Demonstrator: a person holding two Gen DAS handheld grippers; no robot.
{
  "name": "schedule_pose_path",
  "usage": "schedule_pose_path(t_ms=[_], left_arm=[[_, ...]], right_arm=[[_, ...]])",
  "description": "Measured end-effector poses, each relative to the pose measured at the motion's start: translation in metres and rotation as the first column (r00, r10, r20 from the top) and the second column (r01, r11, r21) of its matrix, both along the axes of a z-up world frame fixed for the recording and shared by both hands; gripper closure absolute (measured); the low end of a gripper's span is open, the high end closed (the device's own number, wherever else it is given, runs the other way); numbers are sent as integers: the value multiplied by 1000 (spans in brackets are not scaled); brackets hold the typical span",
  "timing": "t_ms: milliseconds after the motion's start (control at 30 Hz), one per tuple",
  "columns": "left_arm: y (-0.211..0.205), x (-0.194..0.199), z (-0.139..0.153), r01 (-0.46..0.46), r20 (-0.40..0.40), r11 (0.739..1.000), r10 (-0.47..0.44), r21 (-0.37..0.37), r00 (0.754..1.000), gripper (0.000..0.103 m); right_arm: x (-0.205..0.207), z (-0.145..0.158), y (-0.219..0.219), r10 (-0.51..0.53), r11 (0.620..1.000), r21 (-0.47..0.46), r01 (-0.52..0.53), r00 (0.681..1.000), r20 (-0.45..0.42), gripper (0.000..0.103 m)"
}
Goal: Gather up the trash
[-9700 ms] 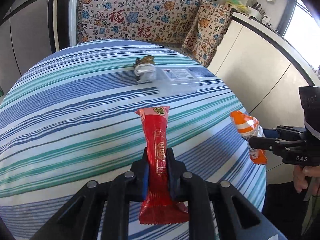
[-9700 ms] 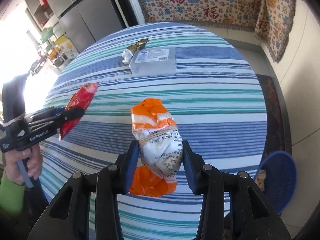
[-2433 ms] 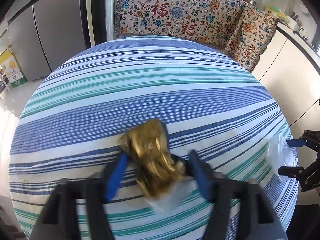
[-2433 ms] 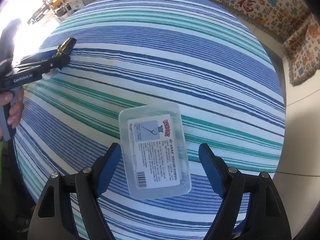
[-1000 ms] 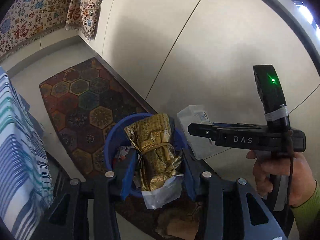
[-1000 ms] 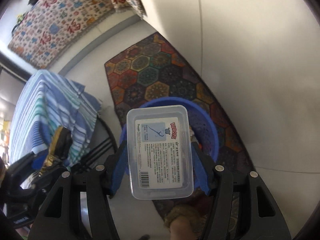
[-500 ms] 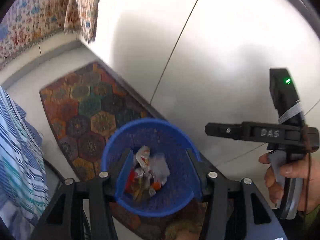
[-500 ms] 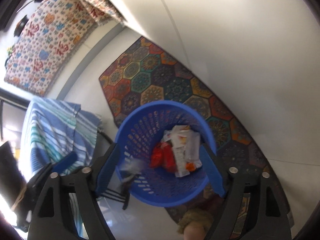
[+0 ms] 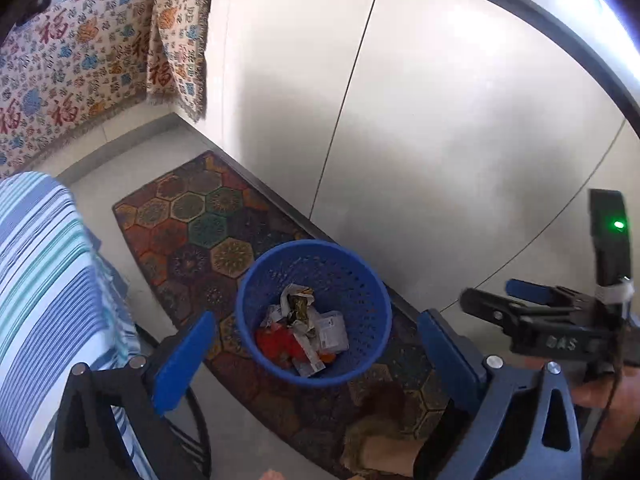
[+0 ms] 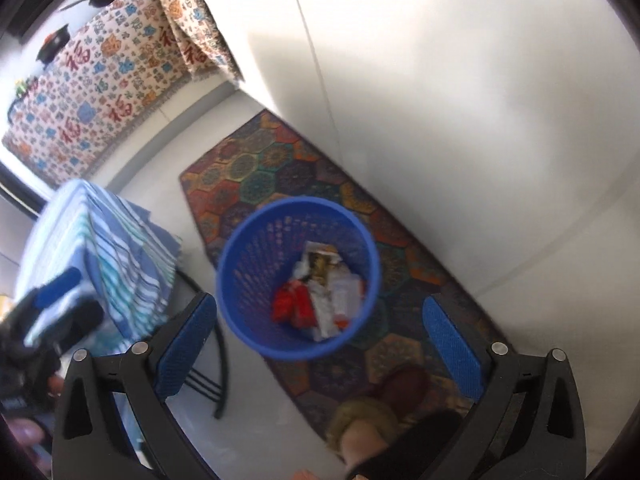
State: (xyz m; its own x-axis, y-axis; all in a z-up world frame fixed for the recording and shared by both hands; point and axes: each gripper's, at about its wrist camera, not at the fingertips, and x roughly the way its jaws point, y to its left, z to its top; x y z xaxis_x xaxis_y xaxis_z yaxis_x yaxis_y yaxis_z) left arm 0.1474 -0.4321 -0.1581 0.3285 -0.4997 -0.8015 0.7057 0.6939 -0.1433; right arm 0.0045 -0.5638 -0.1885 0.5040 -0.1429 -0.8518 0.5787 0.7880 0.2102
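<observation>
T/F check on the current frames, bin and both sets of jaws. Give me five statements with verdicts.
1. The left gripper has its jaws spread wide with nothing between them. True.
2. The right gripper is clamped on a clear plastic box. False: its jaws are open and hold nothing.
3. The blue basket stands on the patterned rug. True.
4. The basket is empty. False: wrappers lie in it, among them a red wrapper and a gold wrapper.
5. The striped tablecloth lies to the right of the basket in the left wrist view. False: it is at the left edge.
</observation>
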Motion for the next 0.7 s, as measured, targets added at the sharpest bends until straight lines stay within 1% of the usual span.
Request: schedule_pose_path(t_ms=[67, 100, 167, 233, 333, 367, 400, 467, 533, 700], left_arm=[[6, -14, 2, -21, 63, 998, 18, 53, 998, 0], [10, -22, 5, -37, 102, 997, 29, 71, 994, 0], [16, -32, 9, -61, 134, 993, 48, 99, 990, 0], [19, -39, 13, -90, 154, 986, 68, 141, 986, 0], [24, -53, 22, -119, 219, 979, 80, 168, 972, 0], [27, -54, 23, -123, 213, 978, 85, 171, 973, 0], [29, -55, 23, -117, 183, 978, 85, 175, 980, 0], [33, -53, 27, -108, 152, 982, 84, 153, 985, 0], [38, -56, 31, -106, 143, 985, 87, 133, 986, 0], [40, -63, 36, -100, 118, 986, 84, 132, 989, 0]], right_arm=[[-17, 6, 13, -6, 999, -41, 7, 1000, 9, 0], [-26, 10, 20, -15, 997, -73, 15, 1000, -2, 0], [-41, 19, 35, -22, 993, -120, 22, 1000, 1, 0], [-53, 30, 45, -25, 989, -147, 28, 999, 24, 0], [-65, 42, 55, -16, 988, -152, 25, 998, 60, 0], [-69, 42, 56, -19, 989, -144, 27, 998, 60, 0], [-69, 44, 58, -17, 989, -143, 24, 999, 49, 0], [-72, 46, 65, -5, 987, -160, 11, 999, 36, 0], [-74, 46, 69, 3, 988, -154, 1, 1000, 25, 0], [-81, 45, 72, -13, 993, -119, 15, 1000, 21, 0]])
